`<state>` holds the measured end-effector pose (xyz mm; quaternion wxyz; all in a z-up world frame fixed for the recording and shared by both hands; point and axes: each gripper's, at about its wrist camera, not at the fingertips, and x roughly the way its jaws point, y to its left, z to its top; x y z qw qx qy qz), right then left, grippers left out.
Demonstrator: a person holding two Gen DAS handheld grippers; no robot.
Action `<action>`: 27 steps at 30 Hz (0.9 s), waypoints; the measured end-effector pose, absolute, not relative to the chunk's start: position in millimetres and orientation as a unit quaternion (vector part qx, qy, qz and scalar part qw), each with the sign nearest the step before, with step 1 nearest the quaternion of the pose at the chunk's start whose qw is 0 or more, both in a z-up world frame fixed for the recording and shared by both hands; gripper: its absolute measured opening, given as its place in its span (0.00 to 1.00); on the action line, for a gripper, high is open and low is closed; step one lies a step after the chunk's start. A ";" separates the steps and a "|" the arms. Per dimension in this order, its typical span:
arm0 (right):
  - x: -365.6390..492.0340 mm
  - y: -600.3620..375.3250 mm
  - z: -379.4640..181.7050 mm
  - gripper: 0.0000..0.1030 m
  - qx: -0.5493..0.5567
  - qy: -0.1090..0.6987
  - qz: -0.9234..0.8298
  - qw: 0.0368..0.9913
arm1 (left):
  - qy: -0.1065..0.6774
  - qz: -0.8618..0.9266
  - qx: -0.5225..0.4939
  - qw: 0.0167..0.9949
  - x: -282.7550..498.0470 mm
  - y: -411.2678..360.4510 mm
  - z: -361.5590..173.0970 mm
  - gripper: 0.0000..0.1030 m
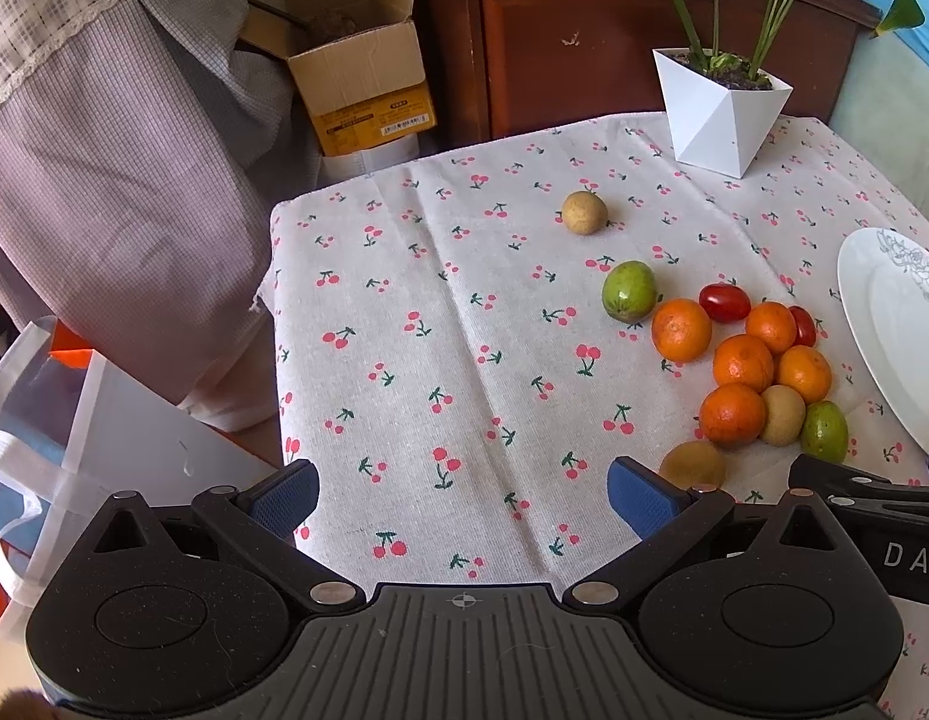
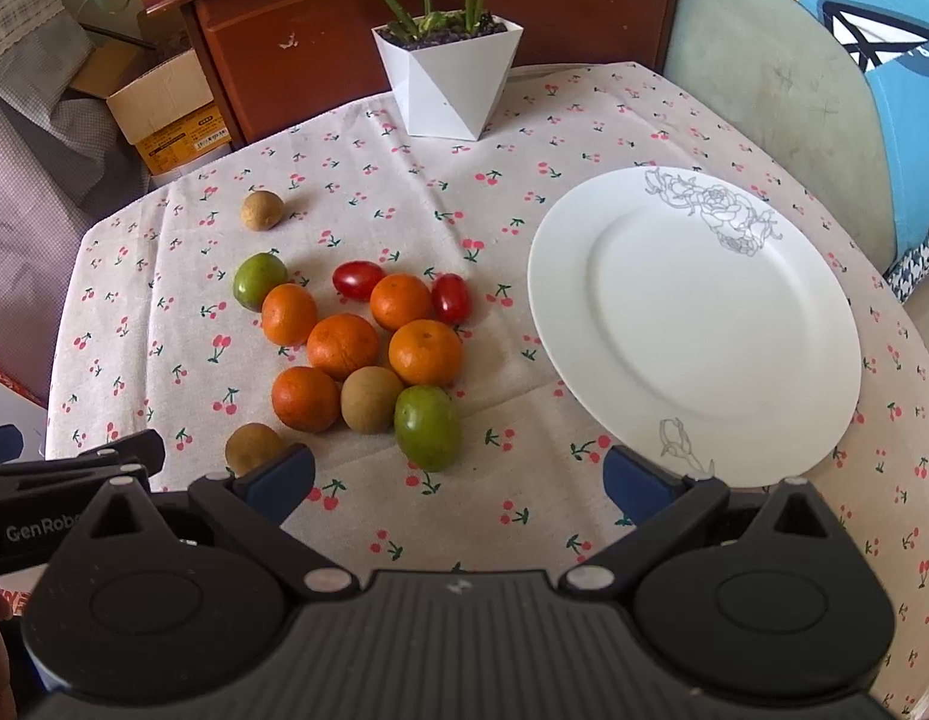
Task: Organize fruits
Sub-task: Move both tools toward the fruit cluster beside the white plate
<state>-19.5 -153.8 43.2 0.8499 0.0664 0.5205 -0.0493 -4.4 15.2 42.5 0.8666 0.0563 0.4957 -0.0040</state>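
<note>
Oranges (image 2: 342, 345), cherry tomatoes (image 2: 358, 279), green fruits (image 2: 427, 427) and brown fruits (image 2: 371, 399) lie clustered on the cherry-print cloth (image 2: 404, 210) beside a bare white plate (image 2: 692, 324); sorting appears not yet begun. Left gripper (image 1: 462, 495) and right gripper (image 2: 458, 480) hover with jaws apart, holding nothing. One brown fruit (image 2: 251, 449) sits partly hidden behind a fingertip.

Cherry-print tablecloth (image 2: 404, 192) carries fruits (image 2: 344, 345), white plate (image 2: 698, 324), planter (image 2: 446, 84)
</note>
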 end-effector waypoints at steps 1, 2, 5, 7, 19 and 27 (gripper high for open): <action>-19.5 -153.8 43.2 0.99 0.066 0.521 -0.049 0.850 | 0.496 -0.004 0.056 0.867 -4.4 15.2 42.5 0.99; -19.6 -153.9 43.1 0.99 0.067 0.521 -0.050 0.850 | 0.496 -0.004 0.056 0.867 -4.4 15.2 42.5 0.99; -19.7 -153.8 43.4 0.98 0.067 0.520 -0.049 0.850 | 0.495 -0.004 0.056 0.867 -4.5 15.2 42.5 0.99; -20.0 -154.1 43.5 0.98 0.067 0.518 -0.047 0.851 | 0.495 -0.005 0.056 0.867 -5.0 14.7 41.9 0.99; -23.7 -158.1 46.5 0.97 0.071 0.504 -0.037 0.860 | 0.490 -0.014 0.056 0.870 -6.5 11.2 42.5 0.99; -33.1 -172.9 48.9 0.97 0.089 0.479 -0.013 0.873 | 0.479 -0.027 0.035 0.877 -4.8 18.3 46.5 1.00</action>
